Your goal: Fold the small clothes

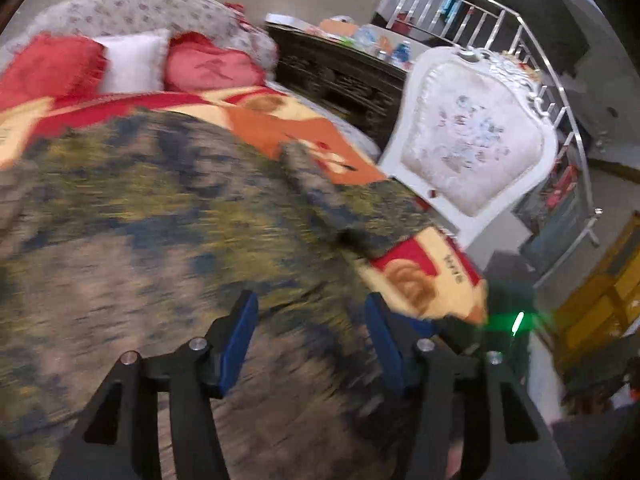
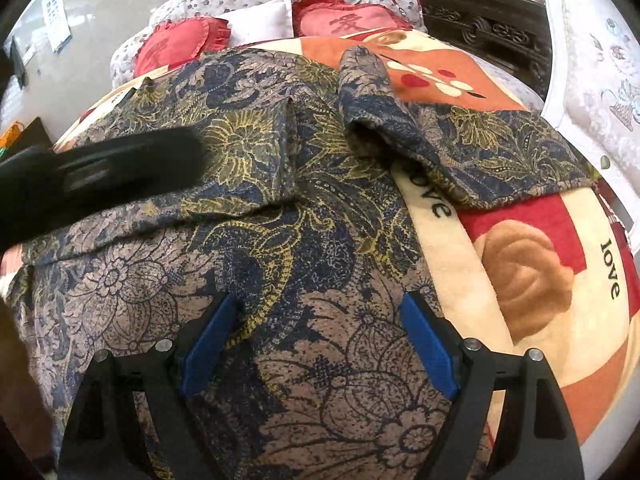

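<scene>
Item, far left of the right wrist view: the left gripper [image 2: 100, 172], a dark blurred body reaching in over the folded-in left sleeve [image 2: 240, 152] of the garment [image 2: 280, 240]; in its own view its blue pads [image 1: 240, 344] stand apart with only cloth lying below them and nothing pinched, so the claw is open at a middling width, probably free after laying that sleeve inward. Item, centre: the garment itself, a small patterned top in navy, tan and yellow florals, spread flat on the blanket [image 2: 520, 280], hem end nearest the cameras, presumably laid out so for folding. Its left sleeve lies doubled over the body with a clean edge. Item, right of centre: the right sleeve [image 2: 368, 92], not yet folded, rising toward the far side in a loose tube with its cuff on the orange part of the blanket; beside it a flap of the same cloth [image 2: 520, 160] spreads rightward over the lettered border. Item, lower centre: the right gripper [image 2: 316, 344], pads wide apart over the lower body of the garment, holding nothing; it looks placed to steady or smooth the cloth, or to wait its turn. Item, far edge: two red heart cushions [image 2: 180, 44] and a white pillow [image 2: 264, 20], clear of the work. Item, far right: a white upholstered chair [image 1: 472, 140] just beside the bed. Judgement: one sleeve done, the other next.
</scene>
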`<action>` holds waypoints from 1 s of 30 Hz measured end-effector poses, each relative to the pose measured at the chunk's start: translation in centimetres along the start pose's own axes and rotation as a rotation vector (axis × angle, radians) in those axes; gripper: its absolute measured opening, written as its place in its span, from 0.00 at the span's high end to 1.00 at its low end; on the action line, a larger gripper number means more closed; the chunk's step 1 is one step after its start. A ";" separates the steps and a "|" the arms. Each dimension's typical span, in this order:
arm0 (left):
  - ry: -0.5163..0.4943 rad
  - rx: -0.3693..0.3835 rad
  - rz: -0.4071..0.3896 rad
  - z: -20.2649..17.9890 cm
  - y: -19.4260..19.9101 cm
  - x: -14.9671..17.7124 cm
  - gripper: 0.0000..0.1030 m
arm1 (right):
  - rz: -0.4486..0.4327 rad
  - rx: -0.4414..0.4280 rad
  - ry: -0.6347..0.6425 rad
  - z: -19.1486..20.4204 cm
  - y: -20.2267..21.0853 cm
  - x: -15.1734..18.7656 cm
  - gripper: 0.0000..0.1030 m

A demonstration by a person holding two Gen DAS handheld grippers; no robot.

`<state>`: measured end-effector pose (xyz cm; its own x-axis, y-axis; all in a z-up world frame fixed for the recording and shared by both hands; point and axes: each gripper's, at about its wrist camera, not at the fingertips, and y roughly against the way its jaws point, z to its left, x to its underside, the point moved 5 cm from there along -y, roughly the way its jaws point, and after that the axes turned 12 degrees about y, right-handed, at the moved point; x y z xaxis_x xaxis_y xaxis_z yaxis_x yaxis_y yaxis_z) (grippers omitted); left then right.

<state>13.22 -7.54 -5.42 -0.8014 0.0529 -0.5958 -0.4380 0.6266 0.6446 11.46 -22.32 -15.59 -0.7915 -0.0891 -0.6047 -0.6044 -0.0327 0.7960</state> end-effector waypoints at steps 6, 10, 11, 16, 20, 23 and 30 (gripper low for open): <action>0.126 -0.290 -0.125 8.1 5.4 2.8 0.38 | -0.194 -0.087 -0.079 -2.4 3.3 -3.7 0.25; 0.231 -0.378 -0.128 11.1 4.7 6.4 0.38 | -0.124 -0.244 -0.046 -2.4 -1.1 -7.0 0.31; 0.229 -0.388 -0.140 11.0 4.7 6.6 0.38 | -0.111 -0.247 -0.033 -2.5 -2.0 -7.6 0.40; 0.236 -0.443 -0.156 11.5 4.5 6.3 0.34 | -0.044 -0.316 -0.008 -2.5 -6.8 -9.7 0.56; 0.247 -0.444 -0.157 12.0 4.5 6.4 0.34 | -0.056 -0.458 -0.030 -2.1 -7.3 -10.2 0.65; 0.247 -0.449 -0.158 12.1 4.7 6.7 0.34 | -0.045 -0.524 -0.020 -1.8 -7.1 -10.0 0.88; 0.248 -0.448 -0.158 12.2 4.7 6.7 0.34 | -0.018 -0.405 -0.140 -6.4 -7.6 -9.4 0.91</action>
<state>10.75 5.23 -12.26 -0.7602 -0.2340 -0.6061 -0.6485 0.2158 0.7300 24.08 -27.63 -15.75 -0.8026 0.0503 -0.5944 -0.5561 -0.4237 0.7150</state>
